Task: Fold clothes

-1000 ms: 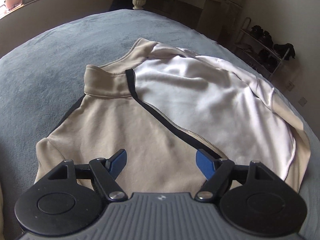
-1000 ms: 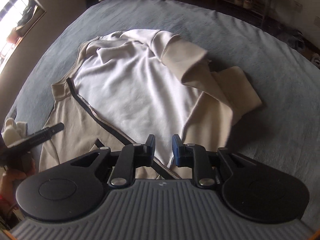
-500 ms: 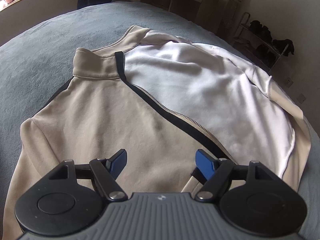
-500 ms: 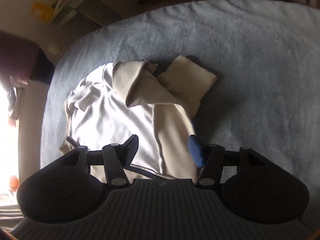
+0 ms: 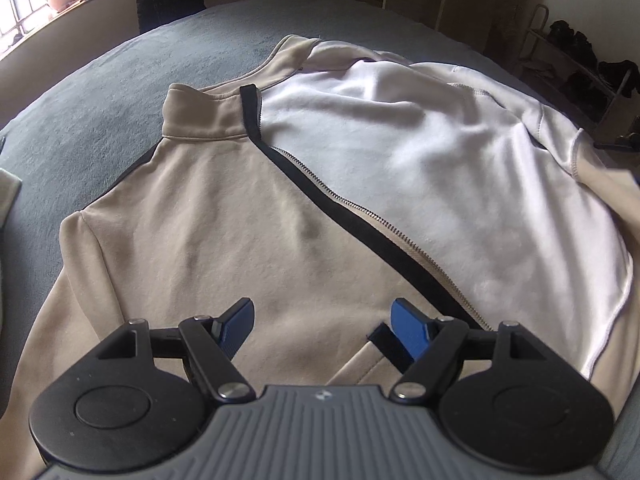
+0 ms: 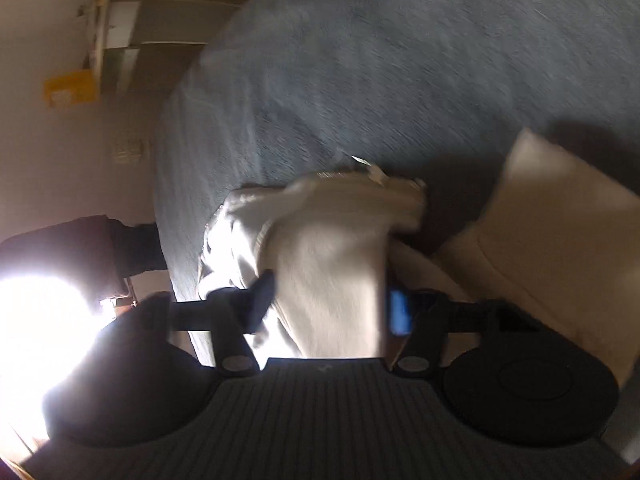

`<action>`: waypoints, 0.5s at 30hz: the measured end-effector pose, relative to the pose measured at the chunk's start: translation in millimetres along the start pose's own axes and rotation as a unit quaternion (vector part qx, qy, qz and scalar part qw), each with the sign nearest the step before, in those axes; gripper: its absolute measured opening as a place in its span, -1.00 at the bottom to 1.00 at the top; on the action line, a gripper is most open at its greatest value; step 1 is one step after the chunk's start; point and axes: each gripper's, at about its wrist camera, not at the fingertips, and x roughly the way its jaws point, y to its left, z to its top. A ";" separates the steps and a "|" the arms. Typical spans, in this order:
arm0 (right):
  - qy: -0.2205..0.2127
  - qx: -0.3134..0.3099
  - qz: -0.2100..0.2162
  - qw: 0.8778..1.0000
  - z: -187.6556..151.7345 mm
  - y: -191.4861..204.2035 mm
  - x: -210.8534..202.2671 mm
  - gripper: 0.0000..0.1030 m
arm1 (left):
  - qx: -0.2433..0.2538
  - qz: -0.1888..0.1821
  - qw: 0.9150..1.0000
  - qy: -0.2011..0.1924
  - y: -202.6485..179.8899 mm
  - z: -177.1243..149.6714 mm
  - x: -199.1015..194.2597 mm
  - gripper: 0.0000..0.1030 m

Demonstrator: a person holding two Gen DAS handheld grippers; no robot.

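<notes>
Left tongs (image 5: 322,326) released above jacket (image 5: 224,232) | right tongs (image 6: 328,308) closing around sleeve (image 6: 332,248) | step: folding sleeve inward | next: secure grip, lay sleeve across lining.

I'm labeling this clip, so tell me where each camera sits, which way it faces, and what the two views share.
Left wrist: rides the left gripper, looking down across the beige jacket; its fingers stand wide, nothing between.
Right wrist: rides the right gripper, rolled and blurred, jaws closing around a jacket fold.
Shared: the jacket and blue-grey bed cover.
</notes>
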 end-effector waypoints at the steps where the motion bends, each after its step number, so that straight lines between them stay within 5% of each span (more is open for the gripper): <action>1: -0.003 -0.009 0.020 1.000 3.0 4.9 -0.3 -0.92 | -0.005 0.007 1.000 0.005 -4.0 0.4 2.7 0.48; 5: 0.012 -0.096 0.121 0.988 3.1 43.5 -11.3 -0.97 | -0.051 0.010 0.998 0.034 -2.8 0.3 9.6 0.37; 7: 0.055 -0.236 0.152 0.958 -17.7 80.1 -19.2 -0.97 | -0.072 0.012 0.996 0.044 1.9 -0.6 8.5 0.37; 8: 0.087 -0.329 0.147 0.929 -39.0 95.4 -21.7 -0.97 | -0.082 0.014 0.995 0.049 4.7 -1.1 7.2 0.37; 10: 0.153 -0.521 0.117 0.832 -89.5 123.3 -25.8 -0.97 | -0.095 0.028 0.993 0.064 10.2 -0.3 2.6 0.35; 12: 0.208 -0.692 0.053 0.689 -151.0 124.5 -22.7 -0.97 | -0.106 0.045 0.990 0.080 15.5 4.7 -7.5 0.34; 13: 0.219 -0.742 0.016 0.634 -172.8 115.7 -17.5 -0.96 | -0.107 0.053 0.989 0.085 17.4 8.6 -14.2 0.34; 14: 0.226 -0.781 -0.021 0.581 -190.6 102.7 -10.0 -0.95 | -0.106 0.061 0.989 0.087 17.8 14.4 -23.6 0.34; 15: 0.229 -0.802 -0.048 0.550 -198.4 91.0 -2.8 -0.95 | -0.104 0.069 0.988 0.087 17.6 21.0 -34.7 0.34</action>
